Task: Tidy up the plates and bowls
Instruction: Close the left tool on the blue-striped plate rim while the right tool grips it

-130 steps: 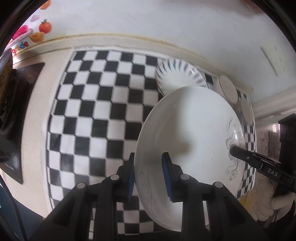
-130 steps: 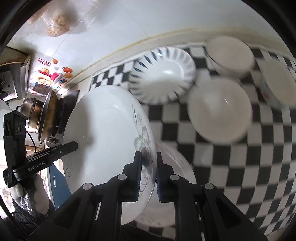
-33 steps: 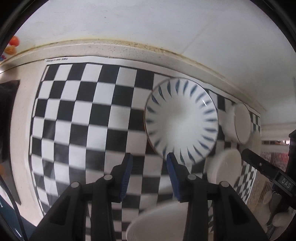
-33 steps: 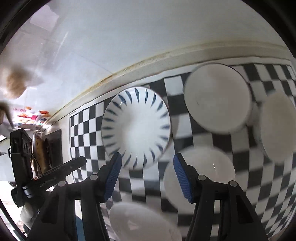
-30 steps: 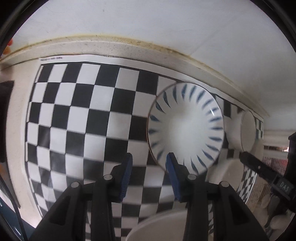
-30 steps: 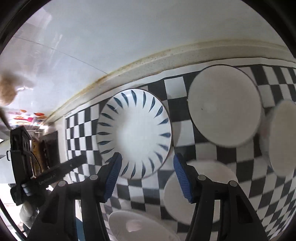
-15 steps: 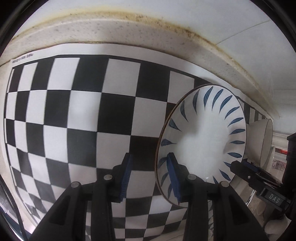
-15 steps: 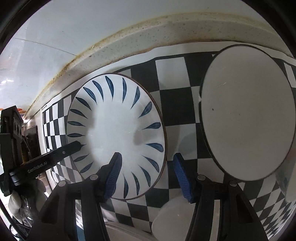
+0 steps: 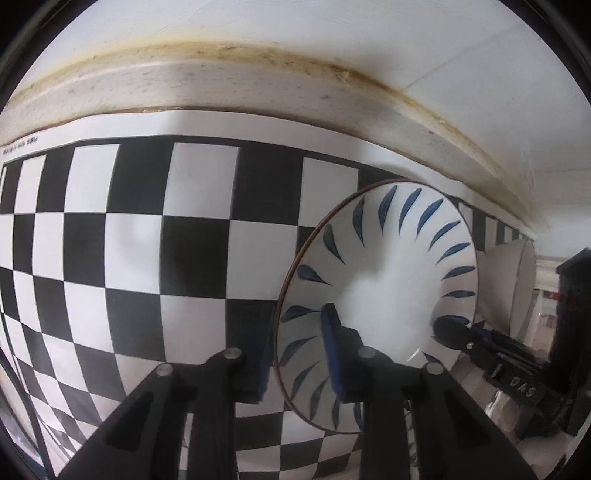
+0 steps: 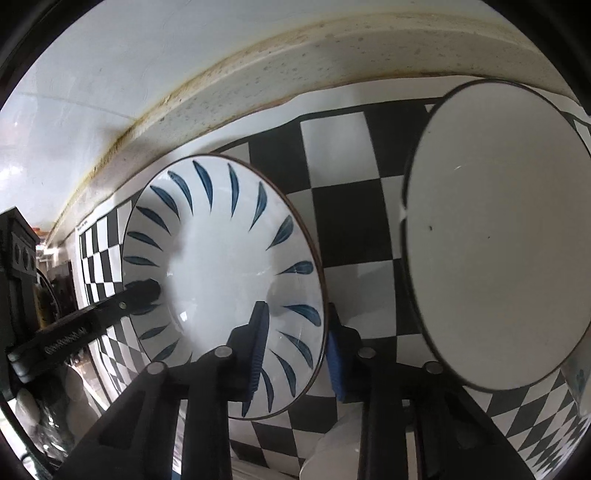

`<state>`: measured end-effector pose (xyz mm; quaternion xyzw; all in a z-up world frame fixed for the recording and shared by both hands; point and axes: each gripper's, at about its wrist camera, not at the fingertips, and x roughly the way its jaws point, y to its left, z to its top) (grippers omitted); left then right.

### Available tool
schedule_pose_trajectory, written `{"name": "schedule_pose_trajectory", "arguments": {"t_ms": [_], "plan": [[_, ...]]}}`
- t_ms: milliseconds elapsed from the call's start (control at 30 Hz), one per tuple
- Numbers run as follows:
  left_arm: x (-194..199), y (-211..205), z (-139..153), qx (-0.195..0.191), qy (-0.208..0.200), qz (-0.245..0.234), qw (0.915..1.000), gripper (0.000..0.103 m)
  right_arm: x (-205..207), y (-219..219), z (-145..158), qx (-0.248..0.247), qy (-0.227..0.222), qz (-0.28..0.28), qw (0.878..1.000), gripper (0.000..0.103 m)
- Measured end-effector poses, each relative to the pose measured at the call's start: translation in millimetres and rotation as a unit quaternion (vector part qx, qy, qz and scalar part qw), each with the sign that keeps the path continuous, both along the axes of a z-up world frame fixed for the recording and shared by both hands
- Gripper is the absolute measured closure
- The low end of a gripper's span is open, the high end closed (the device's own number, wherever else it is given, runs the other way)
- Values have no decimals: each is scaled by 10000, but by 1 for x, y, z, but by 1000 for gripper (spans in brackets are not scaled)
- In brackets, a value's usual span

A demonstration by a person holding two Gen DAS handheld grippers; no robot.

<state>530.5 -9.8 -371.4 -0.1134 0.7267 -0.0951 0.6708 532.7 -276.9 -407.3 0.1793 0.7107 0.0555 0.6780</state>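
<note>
On the checkered mat (image 9: pixel 129 240) that covers the counter (image 9: pixel 184 85), close to the back ledge under the white wall (image 9: pixel 295 22), I am gripping the blue-petal bowl (image 9: pixel 380 266) with both tongs at once. My left tongs (image 9: pixel 301 354) are straddling the bowl's left rim: one blue pad is lying inside the bowl, the other is sitting outside against the mat side, and the jaws have just been closing, so they are now standing narrow with the rim pinched between them. My right tongs (image 10: pixel 293 350) are doing the same on the opposite rim, one pad inside the bowl (image 10: pixel 221 280) and one outside, and they too have just been closing down to a narrow grip on the rim. In the right wrist view the tip of my left tongs is showing at the bowl's far edge, and in the left wrist view the right tongs are showing likewise. Just beside the bowl on its right, a plain white bowl with a dark rim (image 10: pixel 495 236) is sitting on the mat, near but not touching as far as I can see. A further white dish (image 10: pixel 332 454) is peeking in at the bottom edge below my right tongs.
</note>
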Motion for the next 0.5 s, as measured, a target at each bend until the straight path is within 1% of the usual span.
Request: {"name": "schedule_pose_trajectory", "arguments": {"t_ms": [67, 200, 367, 500], "plan": [[-2, -5, 2, 120, -197, -124, 9997, 81, -2, -6, -1, 119, -86, -149, 9998, 84], [-4, -5, 2, 42, -295, -63, 9995, 83, -4, -11, -1, 268, -201, -228, 9992, 87], [-11, -1, 6, 90, -369, -39, 9993, 84, -7, -9, 3, 241, -291, -124, 9992, 87], [-21, -7, 13, 168, -495, -40, 9986, 84, -12, -9, 13, 200, -416, -60, 9989, 88]]}}
